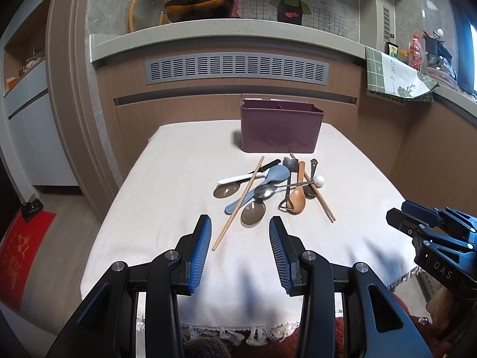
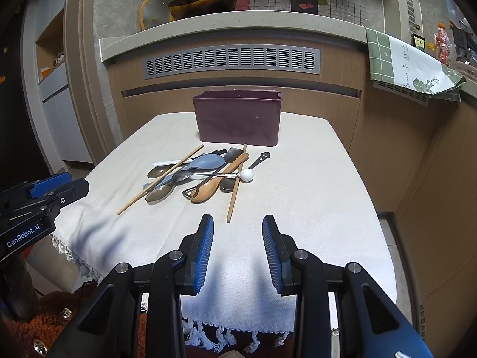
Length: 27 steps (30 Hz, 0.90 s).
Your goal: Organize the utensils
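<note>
Cream tablecloth [image 1: 167, 179], kitchen counter [image 1: 208, 29] behind, utensil pile [image 1: 268, 188], both hand-held grippers [image 1: 240, 232] [image 2: 238, 229] wide open, empty

My right gripper [image 2: 238, 223]: jaws apart, nothing between them, over the cloth-covered bench [image 2: 313, 197]. Ahead I count a heap of utensils [image 2: 199, 176], chopsticks [image 2: 236, 183] among them; maroon holder [image 2: 237, 119] behind. Left gripper [image 2: 56, 189] at left edge.

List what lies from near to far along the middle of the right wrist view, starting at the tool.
Right tool → bare white tablecloth → near end of a chopstick → wooden spoon → white ball-ended spoon → maroon utensil box → vent grille → countertop.
</note>
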Motion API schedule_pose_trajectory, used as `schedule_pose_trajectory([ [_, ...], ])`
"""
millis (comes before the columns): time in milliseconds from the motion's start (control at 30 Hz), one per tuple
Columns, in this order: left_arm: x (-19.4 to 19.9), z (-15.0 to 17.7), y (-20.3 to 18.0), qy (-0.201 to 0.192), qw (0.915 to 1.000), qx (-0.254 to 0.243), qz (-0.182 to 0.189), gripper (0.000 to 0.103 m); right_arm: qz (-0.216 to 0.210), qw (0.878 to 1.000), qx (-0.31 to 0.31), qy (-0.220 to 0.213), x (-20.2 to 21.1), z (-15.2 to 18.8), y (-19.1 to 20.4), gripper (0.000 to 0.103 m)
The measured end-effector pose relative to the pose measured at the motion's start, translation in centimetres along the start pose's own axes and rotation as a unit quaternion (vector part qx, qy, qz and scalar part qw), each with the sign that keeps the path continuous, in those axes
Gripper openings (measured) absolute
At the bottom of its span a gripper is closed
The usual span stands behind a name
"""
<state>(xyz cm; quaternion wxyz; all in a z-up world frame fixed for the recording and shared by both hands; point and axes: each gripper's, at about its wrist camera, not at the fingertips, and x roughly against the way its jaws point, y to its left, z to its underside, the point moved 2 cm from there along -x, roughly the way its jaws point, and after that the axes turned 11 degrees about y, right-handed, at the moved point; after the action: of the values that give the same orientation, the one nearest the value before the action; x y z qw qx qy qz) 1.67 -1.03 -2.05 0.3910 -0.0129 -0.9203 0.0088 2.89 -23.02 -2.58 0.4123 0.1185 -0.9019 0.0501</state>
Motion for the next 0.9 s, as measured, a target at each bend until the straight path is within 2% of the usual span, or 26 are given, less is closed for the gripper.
schedule_pose_trajectory([
  [900, 0.33, -0.14, 0.18, 0.003, 1.0000, 0.002, 0.003, 0.042, -0.001, 1.000, -0.003, 0.005, -0.07, 0.04, -0.15, 0.032],
])
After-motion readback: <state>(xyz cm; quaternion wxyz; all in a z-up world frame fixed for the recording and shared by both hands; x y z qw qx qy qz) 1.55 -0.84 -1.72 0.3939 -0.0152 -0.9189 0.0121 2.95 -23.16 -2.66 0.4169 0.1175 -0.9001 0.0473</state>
